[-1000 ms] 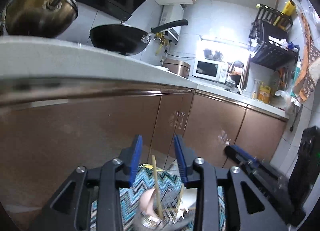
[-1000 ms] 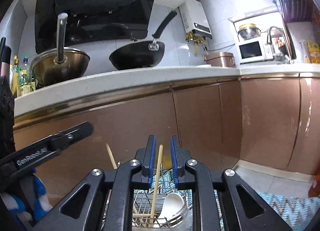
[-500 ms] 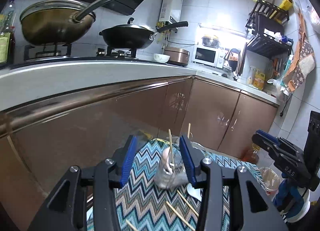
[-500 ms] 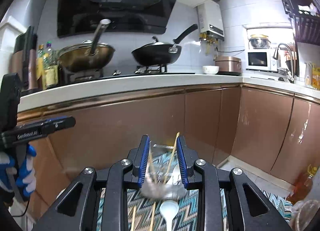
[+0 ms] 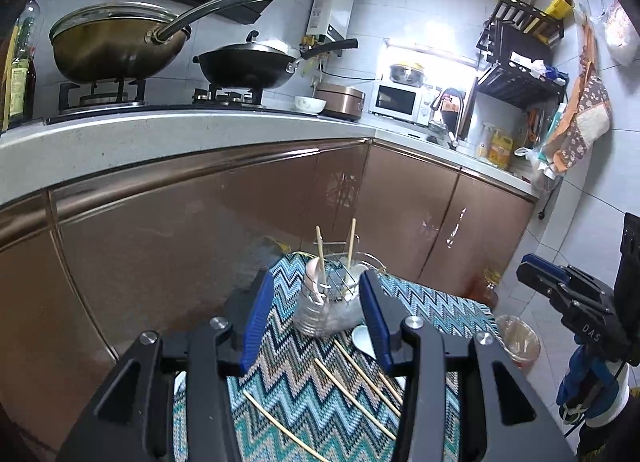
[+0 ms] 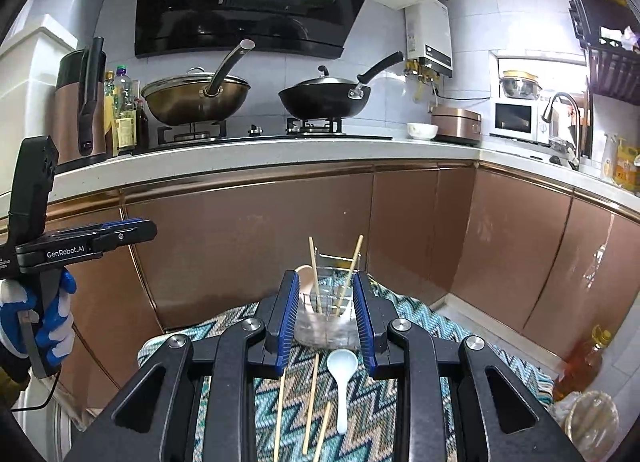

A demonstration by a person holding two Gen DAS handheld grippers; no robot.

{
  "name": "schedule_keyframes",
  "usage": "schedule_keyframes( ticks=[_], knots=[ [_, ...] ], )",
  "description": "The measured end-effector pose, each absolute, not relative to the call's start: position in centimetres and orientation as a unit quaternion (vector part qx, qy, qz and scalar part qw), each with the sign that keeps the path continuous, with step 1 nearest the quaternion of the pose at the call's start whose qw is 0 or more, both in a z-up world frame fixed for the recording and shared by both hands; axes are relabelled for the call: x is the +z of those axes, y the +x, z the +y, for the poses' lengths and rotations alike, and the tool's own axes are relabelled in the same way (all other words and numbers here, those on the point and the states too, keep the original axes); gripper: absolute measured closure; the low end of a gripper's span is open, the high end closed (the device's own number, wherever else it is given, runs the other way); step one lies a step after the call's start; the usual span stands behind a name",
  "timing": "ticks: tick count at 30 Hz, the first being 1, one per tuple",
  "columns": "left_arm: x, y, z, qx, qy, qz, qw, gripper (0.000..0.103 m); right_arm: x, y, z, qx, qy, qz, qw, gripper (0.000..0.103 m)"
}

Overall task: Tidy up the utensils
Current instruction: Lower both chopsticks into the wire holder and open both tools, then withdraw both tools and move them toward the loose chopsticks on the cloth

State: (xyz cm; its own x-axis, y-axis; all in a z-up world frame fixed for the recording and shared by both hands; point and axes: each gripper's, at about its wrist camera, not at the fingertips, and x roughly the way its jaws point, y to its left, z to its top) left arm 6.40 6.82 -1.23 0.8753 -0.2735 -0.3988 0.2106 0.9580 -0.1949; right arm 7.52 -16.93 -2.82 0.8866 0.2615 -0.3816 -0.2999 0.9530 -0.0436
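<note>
A clear glass jar (image 5: pixel 324 310) (image 6: pixel 326 322) with a wire rack behind it stands at the far end of a zigzag mat (image 5: pixel 288 386) (image 6: pixel 360 414). It holds two wooden chopsticks (image 6: pixel 352 270) and a pinkish spoon (image 6: pixel 306 282). Several loose chopsticks (image 5: pixel 352 394) (image 6: pixel 310 402) and a white spoon (image 6: pixel 342 378) lie on the mat. My left gripper (image 5: pixel 316 322) is open and empty, raised above the mat. My right gripper (image 6: pixel 326 326) is open and empty, also above the mat, fingers framing the jar from behind.
Brown cabinets (image 6: pixel 260 246) and a white counter (image 6: pixel 240 154) rise behind the mat. Two woks (image 6: pixel 196 98) sit on the stove. An oil bottle (image 6: pixel 584 366) and a lidded cup (image 5: pixel 516 338) stand on the floor at the right.
Both grippers have risen and pulled back from the jar. The right gripper opened and let go of the chopstick, which now stands in the jar. The left jaws have widened.
</note>
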Motion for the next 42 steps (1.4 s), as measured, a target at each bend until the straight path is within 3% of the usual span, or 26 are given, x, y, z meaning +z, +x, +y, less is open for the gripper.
schedule_keyframes(
  ticks=[24, 42],
  knots=[
    [-2.4, 2.4, 6.8, -0.149, -0.088, 0.269, 0.948, 0.06, -3.1, 3.4, -19.7, 0.128, -0.04, 0.227, 0.965, 0.075],
    [-5.4, 4.7, 7.1, -0.146, -0.094, 0.302, 0.937, 0.06, -5.7, 5.4, -20.3, 0.121, -0.037, 0.264, 0.956, 0.075]
  ],
)
